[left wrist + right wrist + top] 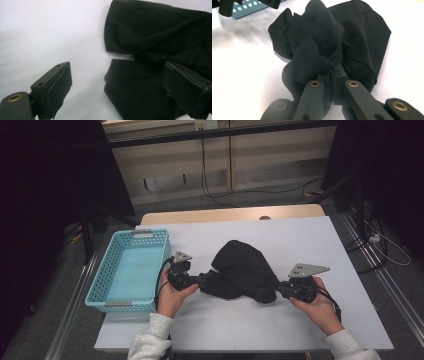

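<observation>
White sheet-covered table (pixel 280 330), dim room behind w/ cables on floor. Crumpled black fabric garment (pixel 243 269) lies mid-table, bunched, roughly between both hands.

Right gripper (pixel 278 289): jaws clamped together on a gathered fold at garment's near-right end; in the right gripper view cloth (pixel 317 50) bulges up just above the closed jaws. Grasping the garment.

Left gripper (pixel 202 281): jaws spread wide in the left gripper view, one pad (pixel 58 87) over bare table, other over the cloth edge (pixel 140 87). Not holding anything yet, as far as I can tell.

Risks, my read:
- Left jaw closes w/ one side off the cloth → catches only a thin edge or nothing; garment hangs from right side alone on lift.
- Right grip is on a loose wad, prob. several layers; a pull could slip layers out unevenly.
- Pale blue perforated plastic basket (pixel 131 270) sits just beside left hand; sideways swing could knock it.
</observation>
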The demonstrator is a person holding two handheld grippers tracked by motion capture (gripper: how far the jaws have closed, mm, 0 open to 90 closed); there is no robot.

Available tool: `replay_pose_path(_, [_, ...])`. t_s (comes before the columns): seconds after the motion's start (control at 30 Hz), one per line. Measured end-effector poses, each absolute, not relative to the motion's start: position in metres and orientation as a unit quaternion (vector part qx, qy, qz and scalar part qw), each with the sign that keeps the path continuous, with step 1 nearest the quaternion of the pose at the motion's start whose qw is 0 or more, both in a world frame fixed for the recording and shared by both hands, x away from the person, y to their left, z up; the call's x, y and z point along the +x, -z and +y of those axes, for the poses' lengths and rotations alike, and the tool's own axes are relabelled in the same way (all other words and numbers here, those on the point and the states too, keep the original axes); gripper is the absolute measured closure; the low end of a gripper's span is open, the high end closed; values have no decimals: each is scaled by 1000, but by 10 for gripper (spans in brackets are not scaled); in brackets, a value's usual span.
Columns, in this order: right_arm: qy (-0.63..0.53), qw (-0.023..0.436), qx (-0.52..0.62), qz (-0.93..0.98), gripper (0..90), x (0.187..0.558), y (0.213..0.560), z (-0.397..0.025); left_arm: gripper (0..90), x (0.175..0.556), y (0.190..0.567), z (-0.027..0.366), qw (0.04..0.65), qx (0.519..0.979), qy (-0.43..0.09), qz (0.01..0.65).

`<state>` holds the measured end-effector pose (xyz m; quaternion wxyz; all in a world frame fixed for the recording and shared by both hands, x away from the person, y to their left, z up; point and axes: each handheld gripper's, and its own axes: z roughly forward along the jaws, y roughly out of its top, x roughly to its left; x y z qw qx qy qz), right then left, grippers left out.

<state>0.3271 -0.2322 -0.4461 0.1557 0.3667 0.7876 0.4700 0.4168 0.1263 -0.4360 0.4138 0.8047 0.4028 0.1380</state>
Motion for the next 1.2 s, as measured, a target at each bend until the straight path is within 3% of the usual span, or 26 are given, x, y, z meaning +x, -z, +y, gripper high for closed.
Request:
replay_pose_path(0.4, [-469,180,382,775,887,321,443,-245,134,434,449,117,409,802,-138,412])
replay_pose_path(0.8, [-462,192,396,770,887,314,442,-259,266,451,461,94,396,822,-132,388])
replay_pose_path(1.0, [-459,197,398,769,892,310,442,-262,459,455,466,83,392,828,-134,377])
replay_pose_path(1.17, [-456,196,397,772,892,309,444,-262,557,456,465,81,397,823,-125,386])
replay_pose_path(1.2, [-456,196,396,773,892,309,444,-260,639,456,465,81,402,820,-116,391])
